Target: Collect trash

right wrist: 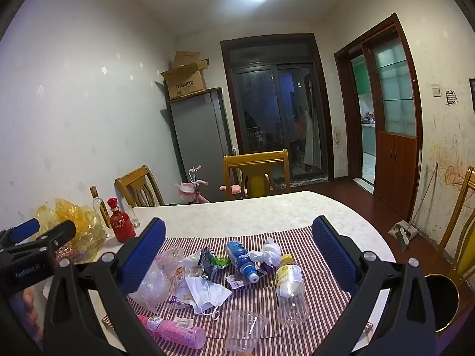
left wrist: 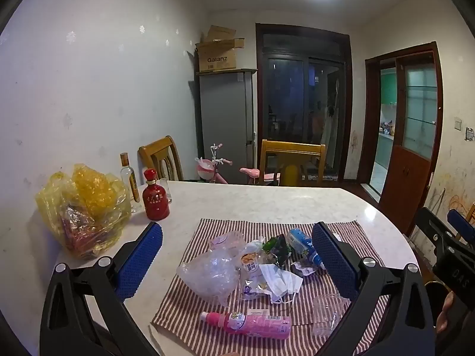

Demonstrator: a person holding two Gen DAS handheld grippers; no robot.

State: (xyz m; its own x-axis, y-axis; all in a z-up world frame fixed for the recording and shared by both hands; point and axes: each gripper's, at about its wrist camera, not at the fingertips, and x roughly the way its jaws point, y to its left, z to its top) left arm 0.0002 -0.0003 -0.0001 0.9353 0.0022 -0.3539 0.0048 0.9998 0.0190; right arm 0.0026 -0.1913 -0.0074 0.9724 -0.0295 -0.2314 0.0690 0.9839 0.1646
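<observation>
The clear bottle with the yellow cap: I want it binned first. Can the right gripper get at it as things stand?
Probably yes. The clear bottle lies on its side on the striped cloth, nothing on top, and the open right gripper faces it. The blue bottle lies close to its left.

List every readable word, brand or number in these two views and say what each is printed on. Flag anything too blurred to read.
"Galanz": on the cardboard box atop the grey fridge.
"DAS": on the right gripper body, left wrist view; possibly cut off.
"GenRobot_AI" (roughly; small): on the left gripper body, right wrist view.
Too small or blurred: labels on the pink bottle, blue bottle, yellow-capped bottle, red bottle, snack wrappers, wall notice.
</observation>
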